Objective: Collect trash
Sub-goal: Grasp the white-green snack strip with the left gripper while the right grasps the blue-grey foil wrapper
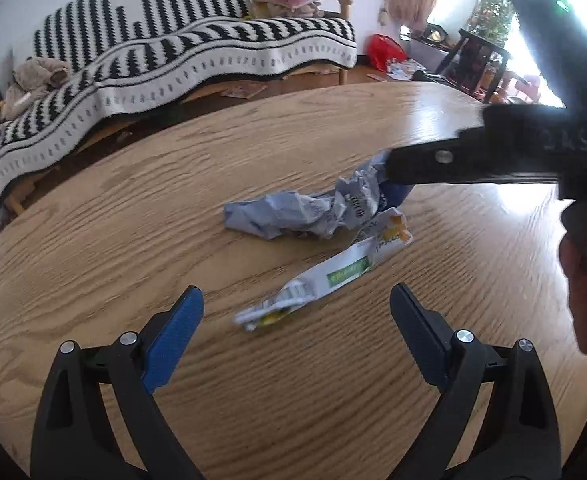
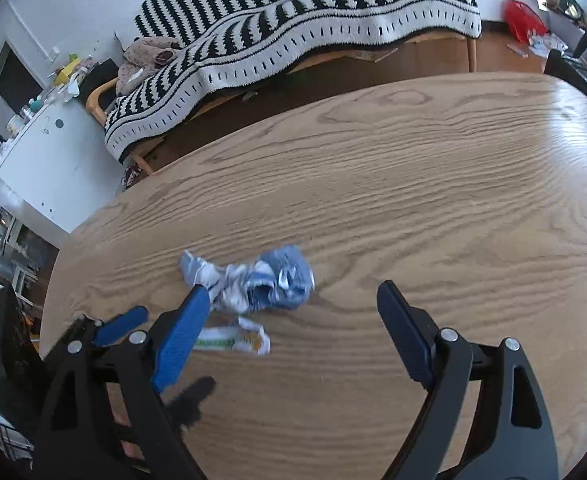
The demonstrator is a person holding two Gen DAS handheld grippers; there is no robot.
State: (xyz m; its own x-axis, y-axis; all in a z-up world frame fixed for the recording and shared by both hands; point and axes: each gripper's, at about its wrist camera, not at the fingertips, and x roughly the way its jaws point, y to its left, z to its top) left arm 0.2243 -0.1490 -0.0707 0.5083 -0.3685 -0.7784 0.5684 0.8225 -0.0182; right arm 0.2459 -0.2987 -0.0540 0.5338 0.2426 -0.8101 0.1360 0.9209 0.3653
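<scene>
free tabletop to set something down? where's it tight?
Bare wood on the table from the blue crumpled wrapper out to the far edge by the striped sofa, and on its right side. Tight around that wrapper and the white-green wrapper, with the left hand-held gripper and right hand-held gripper over them.
</scene>
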